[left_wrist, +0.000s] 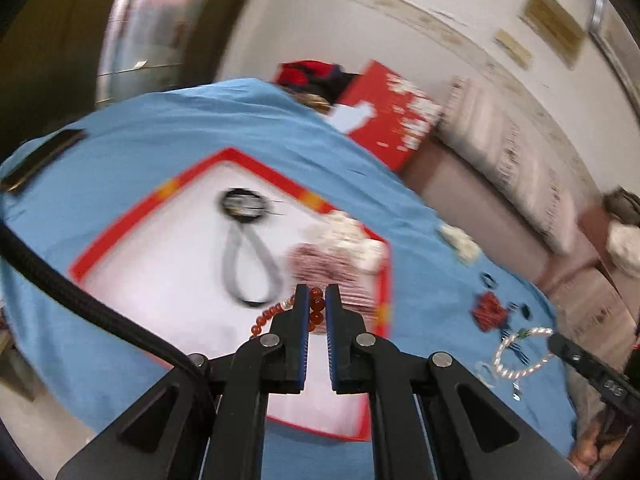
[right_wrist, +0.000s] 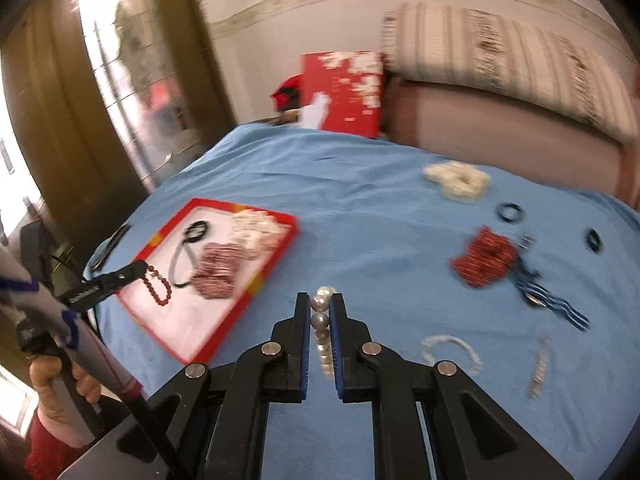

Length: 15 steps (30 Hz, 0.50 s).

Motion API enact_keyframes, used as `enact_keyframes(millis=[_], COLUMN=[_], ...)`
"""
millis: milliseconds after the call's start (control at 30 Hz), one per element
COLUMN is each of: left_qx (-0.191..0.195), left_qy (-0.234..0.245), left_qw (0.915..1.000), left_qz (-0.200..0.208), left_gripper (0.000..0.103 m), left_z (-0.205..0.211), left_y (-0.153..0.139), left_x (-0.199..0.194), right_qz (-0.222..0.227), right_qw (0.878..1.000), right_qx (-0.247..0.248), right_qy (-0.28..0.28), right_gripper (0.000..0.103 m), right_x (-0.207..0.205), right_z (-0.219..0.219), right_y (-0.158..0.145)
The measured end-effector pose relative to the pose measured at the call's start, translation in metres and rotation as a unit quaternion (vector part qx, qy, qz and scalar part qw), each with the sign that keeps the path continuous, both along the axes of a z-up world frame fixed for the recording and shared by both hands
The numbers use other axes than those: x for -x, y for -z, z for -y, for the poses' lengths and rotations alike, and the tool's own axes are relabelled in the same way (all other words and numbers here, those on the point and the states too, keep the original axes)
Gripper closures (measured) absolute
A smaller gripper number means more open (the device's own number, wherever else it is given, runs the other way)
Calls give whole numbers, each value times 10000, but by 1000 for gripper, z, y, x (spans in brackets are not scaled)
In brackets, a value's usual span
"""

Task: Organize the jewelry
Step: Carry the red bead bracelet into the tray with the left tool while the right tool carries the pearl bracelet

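Tongs on the left point(left_wrist: 316, 304) are pinching a red bead bracelet point(left_wrist: 276, 316), their blue pads closed on a few beads while the remaining strand is drooping leftward over the white floor of the red-rimmed tray point(left_wrist: 120, 240). Lying in that tray are a black-and-grey hair tie point(left_wrist: 244, 240), a red-and-white patterned scrunchie point(left_wrist: 328, 272) and a cream scrunchie point(left_wrist: 352, 240). Everything is sitting on a blue cloth point(left_wrist: 160, 128), though whether that is covering a bed or a worktop I cannot tell.

Moving to the right wrist view, the right tongs point(right_wrist: 320, 312) are clamping a pearl bracelet point(right_wrist: 322, 328), its beads lining up between the pads above the cloth, well apart from the tray. Pearls are smooth and rounded, so they are likely sliding easily; gripping across a bead, or the cord between two, seems safest. Both strands look light and floppy. Waiting loose are a red scrunchie point(right_wrist: 484, 258), another cream scrunchie point(right_wrist: 458, 180), a pale bracelet point(right_wrist: 452, 350) and a blue-striped clip point(right_wrist: 560, 306).
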State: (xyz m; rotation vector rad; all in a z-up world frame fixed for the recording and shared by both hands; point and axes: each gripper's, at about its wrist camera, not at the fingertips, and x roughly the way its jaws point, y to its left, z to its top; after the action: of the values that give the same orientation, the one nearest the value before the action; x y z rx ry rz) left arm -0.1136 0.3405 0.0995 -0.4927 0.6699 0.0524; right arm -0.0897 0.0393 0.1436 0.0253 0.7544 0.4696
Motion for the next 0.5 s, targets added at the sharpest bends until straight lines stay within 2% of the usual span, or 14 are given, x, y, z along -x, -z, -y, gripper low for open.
enact_keyframes(millis=[167,333,500], left_qx=[-66,-125,-125], left_qy=[-602,-1234,-1594], left_qw=[9976,9903,9822], left_qz=[-330,-622,-988], left_gripper=[96,96,96], left_z=[-38,-70,-89], left_y=[14,26,40], left_x=[3,1,-1], right_qz=[-191,-536,-846], right_qw=[9984,9929,9881], right_qx=[-40,-137,-195], right_qy=[-525,-1049,-1273], right_gripper=[93,93,93], right_x=[-13,-21,-27], right_z=[-66,-132,-171], right_y=[2,15,39])
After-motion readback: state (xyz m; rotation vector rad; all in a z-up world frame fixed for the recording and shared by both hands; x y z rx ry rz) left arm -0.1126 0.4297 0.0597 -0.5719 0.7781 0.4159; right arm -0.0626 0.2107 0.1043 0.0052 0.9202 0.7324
